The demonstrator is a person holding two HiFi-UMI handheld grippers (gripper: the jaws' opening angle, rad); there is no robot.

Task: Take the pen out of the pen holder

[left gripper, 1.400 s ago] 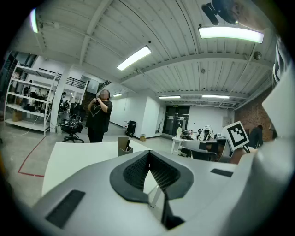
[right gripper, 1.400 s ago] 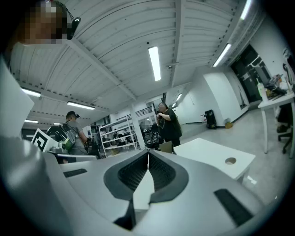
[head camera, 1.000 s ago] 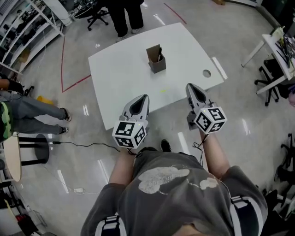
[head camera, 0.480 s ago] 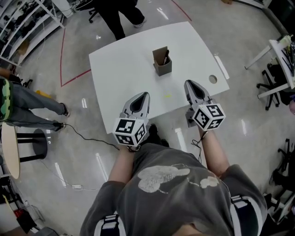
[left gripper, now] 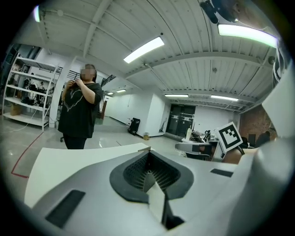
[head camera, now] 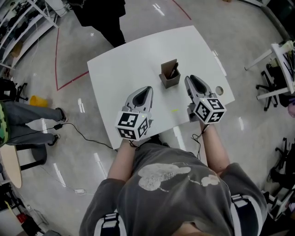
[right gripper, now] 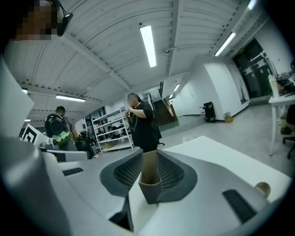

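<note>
A brown cardboard pen holder (head camera: 169, 77) stands upright on the white table (head camera: 124, 69), with a dark pen (head camera: 174, 70) leaning inside it. My right gripper (head camera: 191, 79) is just right of the holder, tips level with it and not touching. Its jaws are opening with nothing between them; in the right gripper view the holder (right gripper: 150, 183) shows ahead through the gap of the right gripper (right gripper: 148, 159), the pen hidden. My left gripper (head camera: 146, 90) hovers over the table's near part, left of and short of the holder. The left gripper (left gripper: 148, 159) has its tips together, empty.
A round cable hole (head camera: 219, 91) lies in the table beside the right gripper, also in the right gripper view (right gripper: 262, 188). A person in black (head camera: 99, 14) stands beyond the table's far edge. Office chairs (head camera: 272, 87) and another table stand on the right. A small yellow mark (head camera: 174, 110) is near the front edge.
Both grippers have moved forward from the table's near edge to over the tabletop. The right one now sits next to the pen holder.
</note>
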